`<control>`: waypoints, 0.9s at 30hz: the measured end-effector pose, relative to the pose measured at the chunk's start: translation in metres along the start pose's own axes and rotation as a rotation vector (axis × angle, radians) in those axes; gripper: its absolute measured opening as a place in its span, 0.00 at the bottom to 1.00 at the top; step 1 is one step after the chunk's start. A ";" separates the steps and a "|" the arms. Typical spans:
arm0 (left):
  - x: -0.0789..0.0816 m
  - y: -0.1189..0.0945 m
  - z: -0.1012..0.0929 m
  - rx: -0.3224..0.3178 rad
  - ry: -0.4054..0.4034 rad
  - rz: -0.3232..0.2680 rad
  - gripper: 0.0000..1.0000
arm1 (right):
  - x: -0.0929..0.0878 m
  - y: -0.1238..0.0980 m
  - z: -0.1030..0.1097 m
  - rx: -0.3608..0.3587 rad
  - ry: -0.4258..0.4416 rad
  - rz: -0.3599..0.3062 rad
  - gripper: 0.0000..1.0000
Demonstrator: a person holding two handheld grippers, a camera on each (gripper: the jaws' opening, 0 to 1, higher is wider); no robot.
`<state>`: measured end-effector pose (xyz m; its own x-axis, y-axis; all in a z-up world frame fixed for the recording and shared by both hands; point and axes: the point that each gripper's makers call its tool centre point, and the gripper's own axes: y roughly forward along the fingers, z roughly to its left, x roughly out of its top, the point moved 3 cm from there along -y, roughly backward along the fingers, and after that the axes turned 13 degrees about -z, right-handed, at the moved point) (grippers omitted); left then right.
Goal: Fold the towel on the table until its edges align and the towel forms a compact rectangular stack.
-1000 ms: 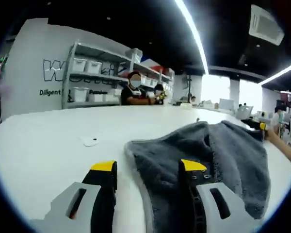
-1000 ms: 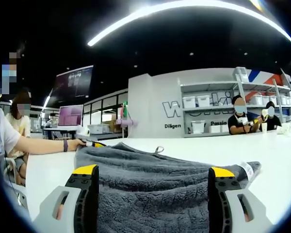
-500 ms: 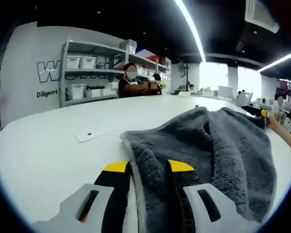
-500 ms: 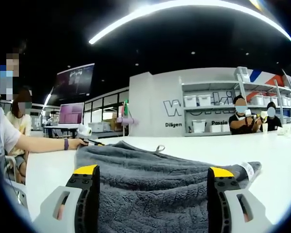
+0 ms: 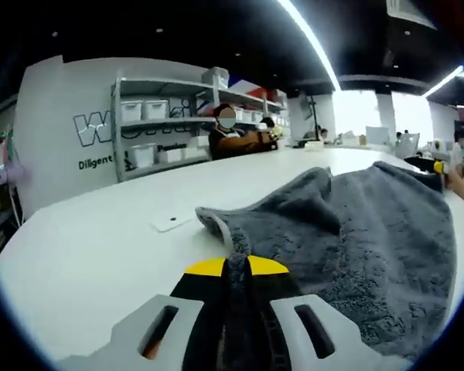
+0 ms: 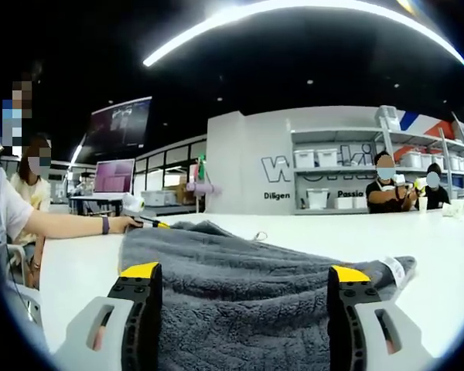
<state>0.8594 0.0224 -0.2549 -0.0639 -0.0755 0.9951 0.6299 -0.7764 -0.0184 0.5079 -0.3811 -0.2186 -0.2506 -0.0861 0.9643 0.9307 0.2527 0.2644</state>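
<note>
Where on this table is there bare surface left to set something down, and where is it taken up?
Bare table lies left of the towel, broken by one small white item, and beyond it toward the shelves. The towel covers the near right side, where the left gripper pinches its edge.

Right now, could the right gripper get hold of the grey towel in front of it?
Probably yes. The right gripper is open with the grey towel lying bare between its jaws, nothing blocking.
</note>
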 end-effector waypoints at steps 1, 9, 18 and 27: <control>-0.001 -0.001 0.006 0.032 0.006 0.003 0.07 | 0.000 0.000 0.000 -0.001 -0.001 0.001 0.89; -0.007 -0.025 0.062 0.318 0.051 0.050 0.07 | -0.002 0.000 0.000 -0.001 -0.010 0.018 0.89; -0.016 -0.110 0.137 0.790 0.068 0.125 0.07 | -0.006 0.001 -0.001 0.010 -0.017 0.041 0.87; -0.021 -0.192 0.147 0.997 0.038 0.114 0.09 | -0.010 0.006 0.003 0.044 -0.002 0.066 0.85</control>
<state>0.8532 0.2652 -0.2577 0.0236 -0.1497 0.9884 0.9935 0.1140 -0.0064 0.5149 -0.3758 -0.2266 -0.1896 -0.0663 0.9796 0.9327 0.2997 0.2008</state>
